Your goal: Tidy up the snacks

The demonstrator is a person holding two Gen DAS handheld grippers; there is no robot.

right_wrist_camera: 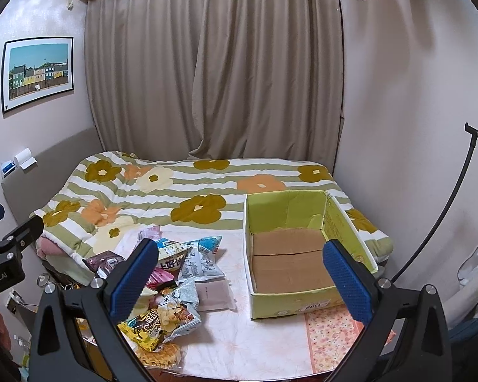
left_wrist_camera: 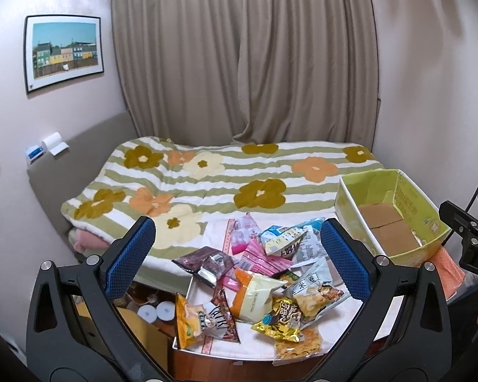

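A heap of snack packets [left_wrist_camera: 258, 283] lies on a white tablecloth [left_wrist_camera: 350, 324]: purple, pink, orange, gold and pale blue bags among them. My left gripper [left_wrist_camera: 239, 254] hovers above this heap, wide open, with nothing between its blue pads. To the right stands a green cardboard box [right_wrist_camera: 302, 300] with a bare brown bottom. My right gripper [right_wrist_camera: 248, 273] hangs open over the box's near left corner, holding nothing. The same snack heap [right_wrist_camera: 172, 289] shows at the left of the right wrist view, and the box [left_wrist_camera: 436, 222] at the right of the left wrist view.
Behind the table is a bed with a flower-patterned striped blanket [right_wrist_camera: 188, 191], and beige curtains [right_wrist_camera: 213, 63] behind that. A pink floral cloth [right_wrist_camera: 331, 334] lies before the box. A black stand pole [right_wrist_camera: 436, 222] leans at the right wall. Clutter sits on the floor at left [left_wrist_camera: 153, 312].
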